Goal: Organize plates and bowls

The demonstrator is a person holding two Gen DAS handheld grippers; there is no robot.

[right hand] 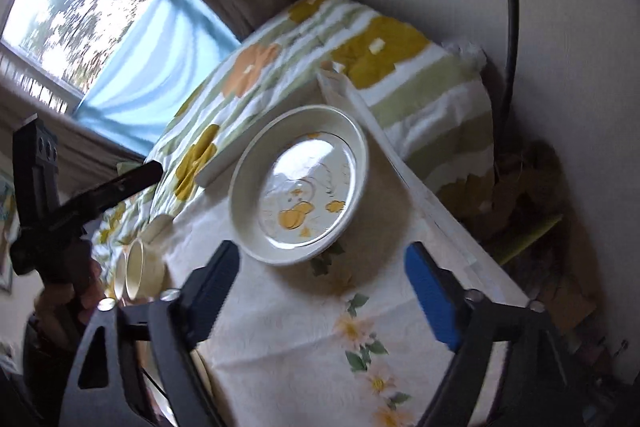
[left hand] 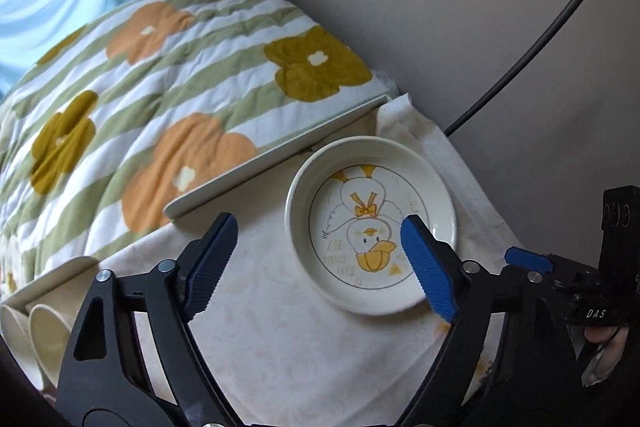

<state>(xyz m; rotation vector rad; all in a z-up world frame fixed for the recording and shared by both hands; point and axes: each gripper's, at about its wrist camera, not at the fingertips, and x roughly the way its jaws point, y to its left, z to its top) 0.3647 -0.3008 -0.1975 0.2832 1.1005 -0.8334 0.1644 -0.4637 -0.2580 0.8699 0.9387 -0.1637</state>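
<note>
A cream round plate with a yellow duck drawing (left hand: 370, 223) lies flat on the white tablecloth (left hand: 280, 327); it also shows in the right wrist view (right hand: 298, 183). My left gripper (left hand: 320, 259) is open and empty, its right blue pad over the plate's near right rim. My right gripper (right hand: 324, 291) is open and empty, just short of the plate; it also shows at the right of the left wrist view (left hand: 528, 261). A long white rectangular plate (left hand: 276, 157) lies beside the duck plate, partly under the quilt. Cream bowls (left hand: 36, 331) stand on edge at the left, also seen in the right wrist view (right hand: 140, 267).
A flowered quilt (left hand: 160, 99) is piled behind the plates. A wall (left hand: 480, 27) with a black cable (left hand: 552, 27) bounds the table on the right. A window with a blue curtain (right hand: 152, 59) is at the back. The table's right edge (right hand: 452, 227) drops off to clutter.
</note>
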